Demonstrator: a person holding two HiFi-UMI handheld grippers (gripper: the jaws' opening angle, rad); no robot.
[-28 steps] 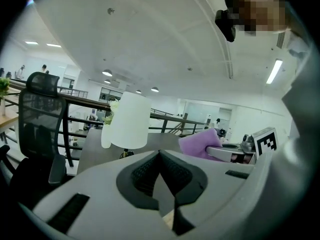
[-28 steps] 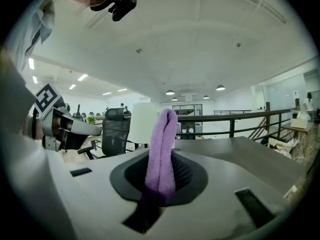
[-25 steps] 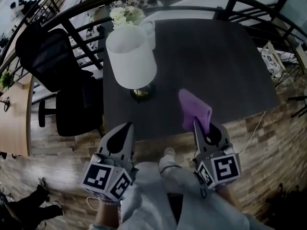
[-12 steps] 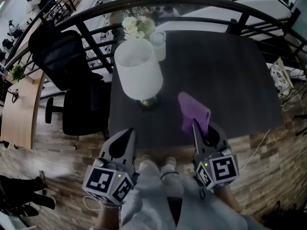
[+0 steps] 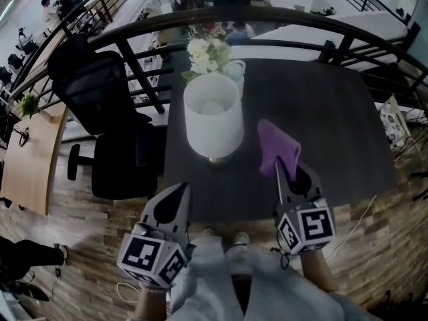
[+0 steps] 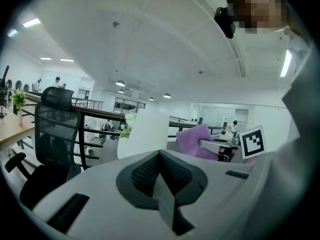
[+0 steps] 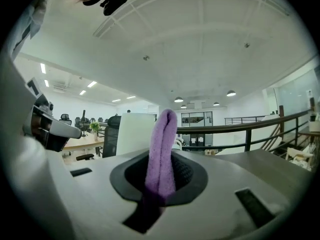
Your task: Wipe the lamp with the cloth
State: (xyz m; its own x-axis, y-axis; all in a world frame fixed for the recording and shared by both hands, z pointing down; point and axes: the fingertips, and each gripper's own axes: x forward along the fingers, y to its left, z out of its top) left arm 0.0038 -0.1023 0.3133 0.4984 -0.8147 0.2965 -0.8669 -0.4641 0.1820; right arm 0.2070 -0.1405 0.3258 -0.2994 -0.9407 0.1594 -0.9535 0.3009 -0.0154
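Right of the lamp point(image 5: 212, 122), the limp cloth point(image 5: 277, 147) is clamped in the right tool point(image 5: 279, 172); the left tool point(image 5: 179, 191) is closed, empty; the lamp is judged tippy, best steadied low.

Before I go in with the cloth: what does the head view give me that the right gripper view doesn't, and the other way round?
Only the head view: the lamp from above, with the open top of its shade, its base on the dark table, and the flowers behind it. Only the right gripper view: the jaws closed on a fold of the purple cloth. Both: the cloth standing up from the right gripper, with the white shade to its left, apart from it.
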